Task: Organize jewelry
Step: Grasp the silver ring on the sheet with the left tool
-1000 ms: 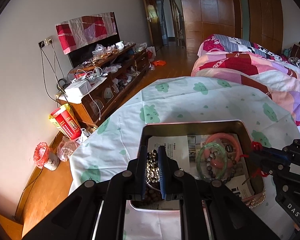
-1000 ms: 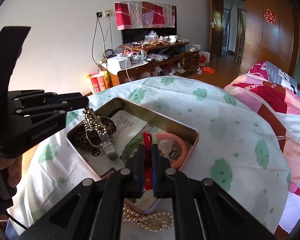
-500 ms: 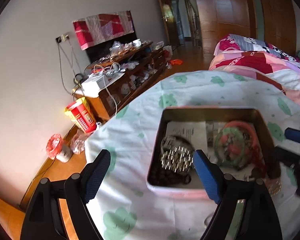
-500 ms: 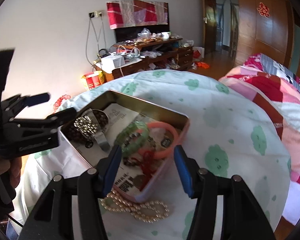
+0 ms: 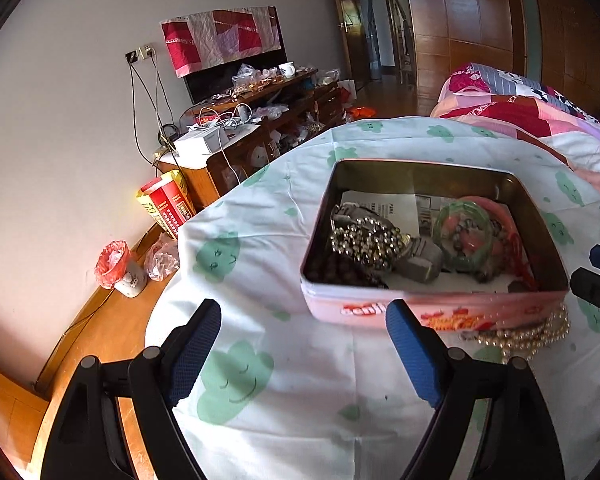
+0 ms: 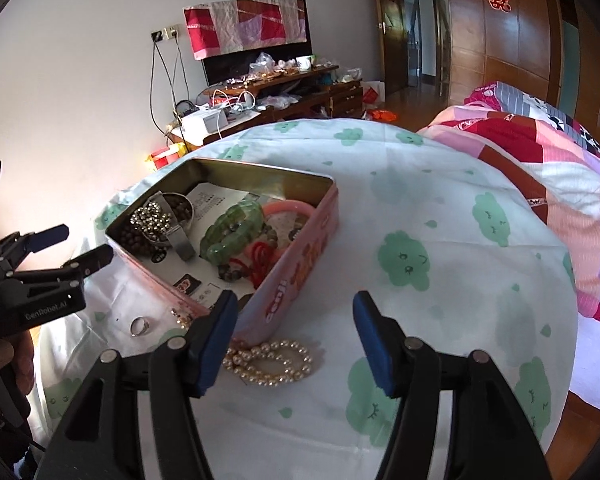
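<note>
A pink tin box stands on the table. In it lie a silver bead chain, dark brown beads, a green bracelet, a pink bangle and a red cord. A pearl necklace and a silver ring lie on the cloth outside the box. My left gripper is open and empty, in front of the box. My right gripper is open and empty, above the pearls.
The round table wears a white cloth with green clouds. A bed with a patchwork quilt stands to the right. A cluttered wooden cabinet stands along the wall to the left. A small bin with a red bag is on the floor.
Both grippers opened and pulled back from the box. The left let the silver bead chain drop into the box; the right let the red cord drop into it.
</note>
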`<action>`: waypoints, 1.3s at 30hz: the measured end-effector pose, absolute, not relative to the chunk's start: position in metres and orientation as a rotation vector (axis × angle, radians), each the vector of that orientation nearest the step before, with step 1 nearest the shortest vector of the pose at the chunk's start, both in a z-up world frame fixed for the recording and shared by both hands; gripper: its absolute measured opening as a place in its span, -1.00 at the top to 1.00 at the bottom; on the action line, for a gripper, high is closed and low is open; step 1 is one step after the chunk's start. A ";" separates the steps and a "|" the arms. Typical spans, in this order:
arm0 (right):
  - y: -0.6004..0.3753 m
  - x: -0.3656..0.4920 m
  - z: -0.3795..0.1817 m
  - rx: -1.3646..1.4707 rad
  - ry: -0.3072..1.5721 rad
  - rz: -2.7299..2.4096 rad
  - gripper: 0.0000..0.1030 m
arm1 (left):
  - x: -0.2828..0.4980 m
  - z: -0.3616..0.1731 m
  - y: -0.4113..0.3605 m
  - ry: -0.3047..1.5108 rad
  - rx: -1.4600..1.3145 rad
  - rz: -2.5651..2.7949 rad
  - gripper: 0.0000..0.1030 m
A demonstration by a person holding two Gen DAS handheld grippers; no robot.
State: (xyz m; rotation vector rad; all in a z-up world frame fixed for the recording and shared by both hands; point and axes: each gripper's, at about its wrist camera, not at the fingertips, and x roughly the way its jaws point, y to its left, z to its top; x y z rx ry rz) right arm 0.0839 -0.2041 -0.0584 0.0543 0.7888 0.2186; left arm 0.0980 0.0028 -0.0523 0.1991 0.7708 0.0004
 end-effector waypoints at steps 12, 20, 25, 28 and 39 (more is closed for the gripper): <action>-0.186 0.069 -0.079 -0.007 0.862 0.252 -0.22 | 0.085 -0.062 0.002 0.796 0.192 -0.005 -0.65; -0.172 0.079 -0.086 -0.028 0.909 0.257 -0.26 | 0.084 -0.075 0.004 0.831 0.183 -0.003 -0.65; -0.168 0.077 -0.091 -0.069 0.907 0.241 -0.27 | 0.079 -0.084 0.004 0.857 0.166 -0.014 -0.65; -0.167 0.074 -0.091 -0.104 0.904 0.220 -0.24 | 0.076 -0.085 0.001 0.862 0.166 -0.026 -0.65; -0.186 0.059 -0.094 -0.104 0.926 0.175 0.36 | 0.068 -0.081 -0.020 0.857 0.169 -0.125 -0.64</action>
